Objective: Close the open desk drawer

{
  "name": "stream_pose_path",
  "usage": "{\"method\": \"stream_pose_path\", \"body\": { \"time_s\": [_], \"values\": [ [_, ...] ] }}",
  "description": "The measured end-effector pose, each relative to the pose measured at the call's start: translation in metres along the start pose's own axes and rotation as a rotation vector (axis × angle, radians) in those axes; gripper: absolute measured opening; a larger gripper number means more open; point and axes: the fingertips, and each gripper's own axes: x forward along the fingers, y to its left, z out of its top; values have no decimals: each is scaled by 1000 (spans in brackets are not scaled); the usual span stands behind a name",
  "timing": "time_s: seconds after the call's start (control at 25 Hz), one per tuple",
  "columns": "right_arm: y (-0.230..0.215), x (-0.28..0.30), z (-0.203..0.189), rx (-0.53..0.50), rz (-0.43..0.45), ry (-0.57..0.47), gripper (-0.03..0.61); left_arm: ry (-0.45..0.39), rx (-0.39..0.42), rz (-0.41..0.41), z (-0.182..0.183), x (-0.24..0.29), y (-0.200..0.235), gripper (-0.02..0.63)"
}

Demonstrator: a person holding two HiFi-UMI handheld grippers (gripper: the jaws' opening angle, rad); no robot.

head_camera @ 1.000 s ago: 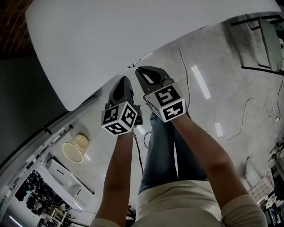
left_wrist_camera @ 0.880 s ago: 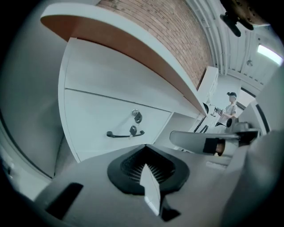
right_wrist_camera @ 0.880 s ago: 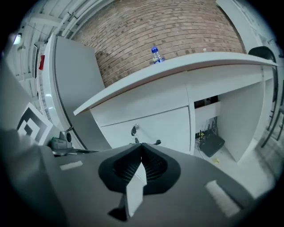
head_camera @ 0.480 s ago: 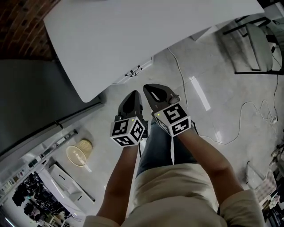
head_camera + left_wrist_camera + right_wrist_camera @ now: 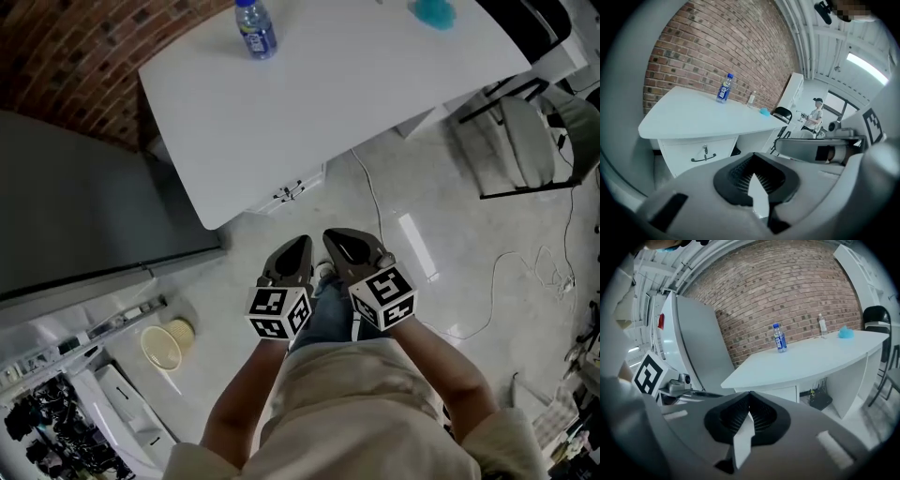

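Brick wall [image 5: 56, 56] fills the far left, with a tall grey cabinet [image 5: 84, 216] in front of it. A pale waste basket [image 5: 161, 345] stands upright on the floor at near left; its contents cannot be made out. On the white surface [image 5: 347, 94] a capped bottle [image 5: 255, 28] stands upright. The drawer [image 5: 289, 190] sits under the surface's near edge, its front flush with the unit, its long axis along that edge and its handle facing the person. The left hand-held gripper [image 5: 295, 251] and the right hand-held gripper [image 5: 345, 246] are each pressed together on nothing, side by side, well apart from the drawer. A cable [image 5: 375, 202] trails over the floor just right of the drawer, and a chair [image 5: 525, 141] stands at far right.
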Motion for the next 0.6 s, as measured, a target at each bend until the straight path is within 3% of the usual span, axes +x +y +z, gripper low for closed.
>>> {"method": "stream_pose_path", "body": {
  "time_s": [0.2,0.6],
  "values": [
    [13,-31,29,-63,-6,-42,2,-22,27,-40,23,-15,-29,-3],
    [30,-65,56,-67,11,-63,2,-78,146,-90,69,-47,-69,-3]
  ]
}}
